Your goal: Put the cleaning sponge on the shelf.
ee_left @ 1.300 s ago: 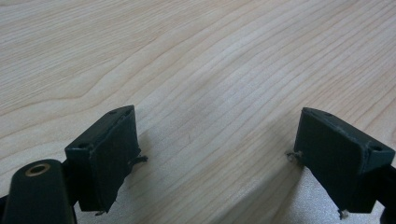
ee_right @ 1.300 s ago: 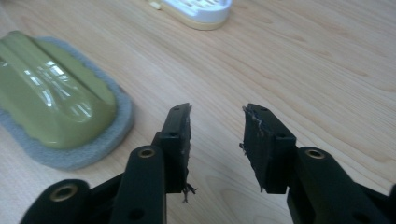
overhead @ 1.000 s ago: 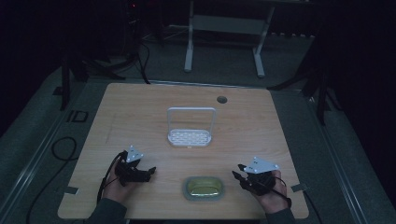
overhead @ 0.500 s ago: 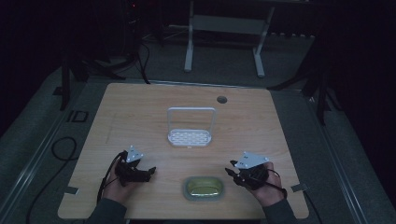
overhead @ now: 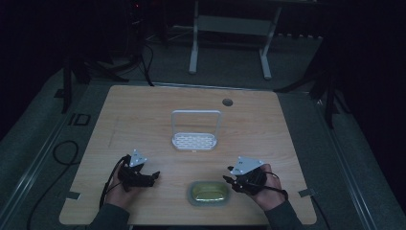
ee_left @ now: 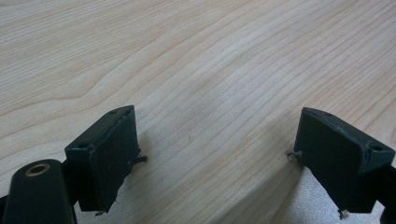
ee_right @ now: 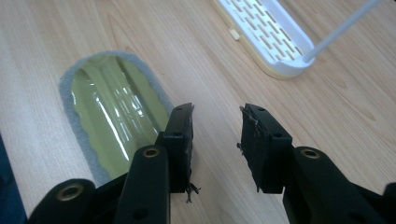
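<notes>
1. Gaping wide over bare wood, the left gripper point(ee_left: 215, 154) holds nothing, low at the near left of the table point(overhead: 143, 110).
2. Right gripper point(ee_right: 215, 140): jaws parted, empty, just right of the green oval dish point(ee_right: 116, 112).
3. White slotted rack point(overhead: 194, 140) stands mid-table, farther off.

Overhead view, two close views — shared table point(overhead: 143, 120)

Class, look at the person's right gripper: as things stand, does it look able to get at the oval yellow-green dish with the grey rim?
Probably yes. The right gripper sits just beside the oval yellow-green dish with the grey rim, its fingers apart, with bare wooden table between them and nothing in the way.
</notes>
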